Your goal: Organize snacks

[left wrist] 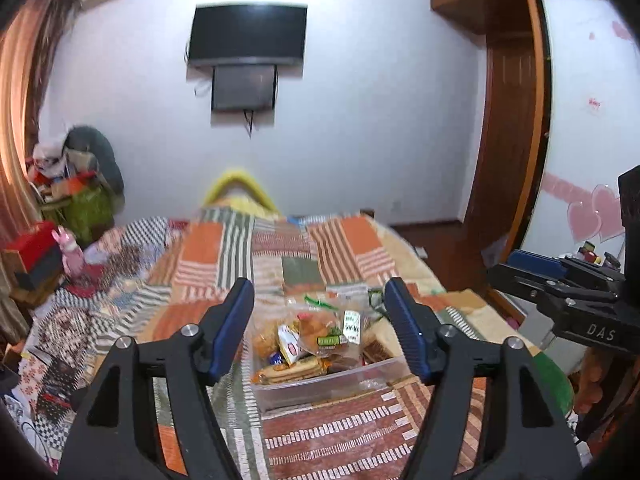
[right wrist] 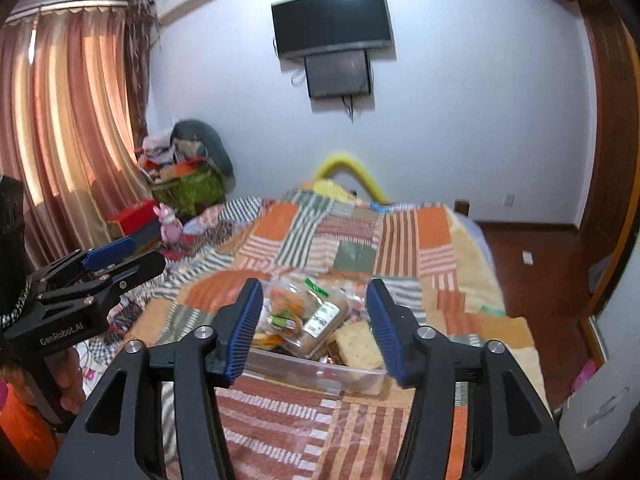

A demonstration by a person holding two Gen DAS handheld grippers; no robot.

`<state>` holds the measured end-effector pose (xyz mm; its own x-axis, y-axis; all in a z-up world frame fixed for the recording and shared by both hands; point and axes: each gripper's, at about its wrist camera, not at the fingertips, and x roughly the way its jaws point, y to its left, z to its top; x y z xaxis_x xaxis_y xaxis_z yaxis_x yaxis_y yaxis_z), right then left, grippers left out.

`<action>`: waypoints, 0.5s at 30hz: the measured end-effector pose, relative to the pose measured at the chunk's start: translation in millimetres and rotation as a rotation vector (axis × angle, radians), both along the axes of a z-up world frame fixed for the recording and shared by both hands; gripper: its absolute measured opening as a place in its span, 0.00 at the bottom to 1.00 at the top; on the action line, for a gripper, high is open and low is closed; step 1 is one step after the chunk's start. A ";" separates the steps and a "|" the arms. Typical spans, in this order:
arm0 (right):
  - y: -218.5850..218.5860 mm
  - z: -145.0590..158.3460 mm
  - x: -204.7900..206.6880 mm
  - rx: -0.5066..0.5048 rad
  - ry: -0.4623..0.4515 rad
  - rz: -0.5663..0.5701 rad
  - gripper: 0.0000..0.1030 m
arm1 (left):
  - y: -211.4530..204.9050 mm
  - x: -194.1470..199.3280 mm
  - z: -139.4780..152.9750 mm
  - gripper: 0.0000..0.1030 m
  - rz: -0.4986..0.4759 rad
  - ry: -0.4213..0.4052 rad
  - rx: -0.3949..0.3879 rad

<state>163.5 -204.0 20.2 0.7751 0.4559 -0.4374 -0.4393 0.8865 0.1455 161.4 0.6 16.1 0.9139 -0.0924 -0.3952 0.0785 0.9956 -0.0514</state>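
Observation:
A clear plastic bin (left wrist: 320,384) full of wrapped snacks sits on the patchwork bedspread; it also shows in the right wrist view (right wrist: 320,372). Inside are biscuit packs (left wrist: 292,370), a bagged bread loaf (right wrist: 320,322) and a cake slice (right wrist: 358,344). My left gripper (left wrist: 320,320) is open and empty, above the near side of the bin. My right gripper (right wrist: 316,320) is open and empty, also held over the bin. Each gripper shows at the edge of the other's view, the right one (left wrist: 560,276) and the left one (right wrist: 108,264).
The bed's patchwork cover (left wrist: 280,248) stretches away toward a white wall with a mounted TV (left wrist: 248,34). A pile of clothes and boxes (right wrist: 184,168) stands by the curtain at left. A wooden wardrobe (left wrist: 516,120) and bare floor (right wrist: 532,264) lie to the right.

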 end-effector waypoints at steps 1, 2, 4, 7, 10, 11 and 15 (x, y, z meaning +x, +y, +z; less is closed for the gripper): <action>-0.1 2.8 -5.7 0.010 -0.013 -0.007 0.55 | -0.5 -9.9 4.8 0.69 -0.002 -0.020 0.001; -0.9 5.5 -12.0 0.019 -0.027 -0.016 0.58 | -1.0 -19.7 9.3 0.70 -0.002 -0.040 0.002; -0.3 8.8 -24.5 0.028 -0.055 -0.029 0.64 | -1.0 -32.8 13.7 0.79 -0.002 -0.065 -0.002; 3.6 9.3 -35.5 0.030 -0.074 -0.044 0.73 | 0.2 -51.1 19.4 0.89 0.006 -0.106 -0.013; 7.8 8.1 -40.8 0.031 -0.084 -0.056 0.80 | 0.4 -65.8 21.0 0.96 0.020 -0.132 -0.007; 9.2 7.5 -42.0 0.031 -0.086 -0.061 0.82 | 1.0 -68.7 20.7 0.96 0.021 -0.135 -0.009; 12.4 5.2 -48.0 0.033 -0.094 -0.082 0.91 | 2.3 -75.6 17.1 0.99 0.026 -0.133 -0.016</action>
<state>115.5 -191.6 25.4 0.8470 0.4026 -0.3472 -0.3790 0.9152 0.1368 85.8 2.9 33.1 0.9602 -0.0734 -0.2694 0.0599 0.9965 -0.0578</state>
